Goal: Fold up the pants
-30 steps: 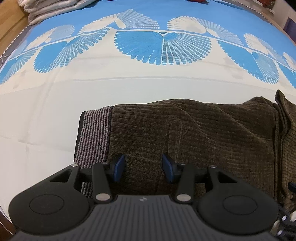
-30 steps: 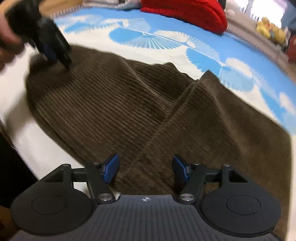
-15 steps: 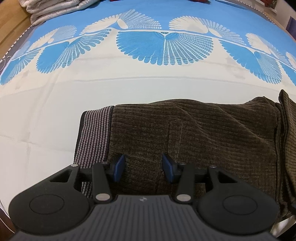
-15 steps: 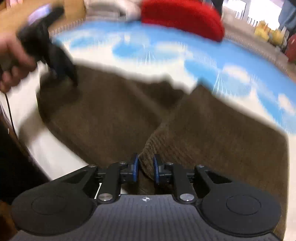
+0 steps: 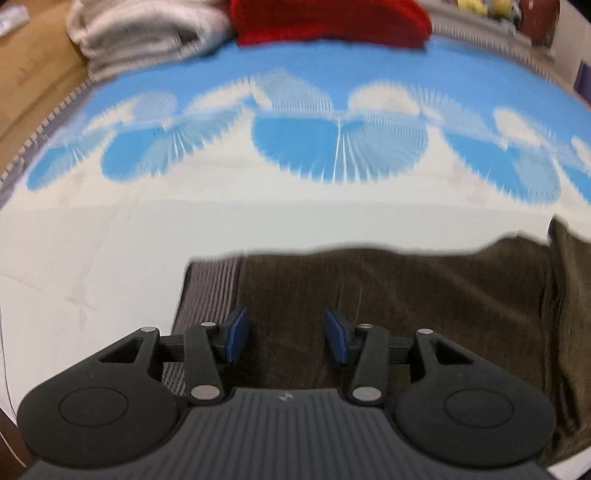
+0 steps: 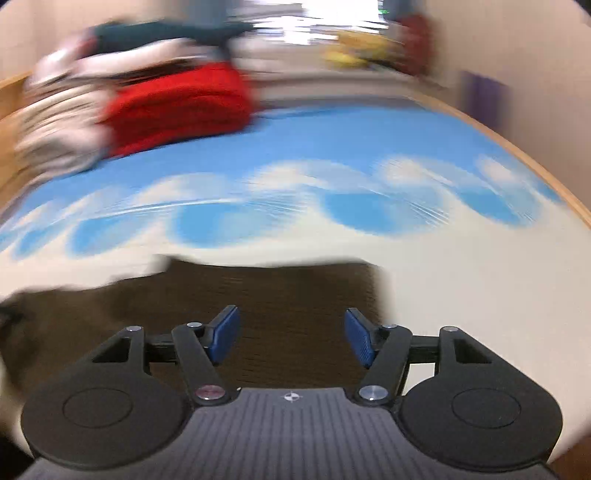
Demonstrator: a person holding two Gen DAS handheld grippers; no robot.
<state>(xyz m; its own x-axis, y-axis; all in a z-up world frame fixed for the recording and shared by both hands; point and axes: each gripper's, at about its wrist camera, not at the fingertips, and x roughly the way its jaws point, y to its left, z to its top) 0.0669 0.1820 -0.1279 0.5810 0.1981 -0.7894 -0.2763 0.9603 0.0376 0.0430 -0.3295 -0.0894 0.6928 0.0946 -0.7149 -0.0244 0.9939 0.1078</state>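
Brown corduroy pants (image 5: 406, 295) lie folded across a blue-and-white fan-patterned sheet (image 5: 295, 229), with the striped inside of the waistband (image 5: 207, 291) at their left end. My left gripper (image 5: 286, 338) hovers over the cloth just right of that waistband; it is open, and its blue pads (image 5: 236, 334) grip nothing. The right wrist view is smeared by motion. In it my right gripper (image 6: 291, 336) is over the right end of the pants (image 6: 277, 288). Its jaws are opening, with only flat cloth beneath them and nothing between the pads.
A red folded pile (image 5: 332, 18) and a pale folded blanket (image 5: 147, 33) sit at the far side of the bed. Wooden floor (image 5: 29, 74) shows past the left edge, and a wooden rim (image 6: 535, 166) runs along the right. Yellow toys (image 6: 351, 51) lie far back.
Half a second ago the right gripper pinched a ridge of the pants. It has since let go, opened, rolled and swung to the pants' right end. The left gripper has risen slightly and tilted up.
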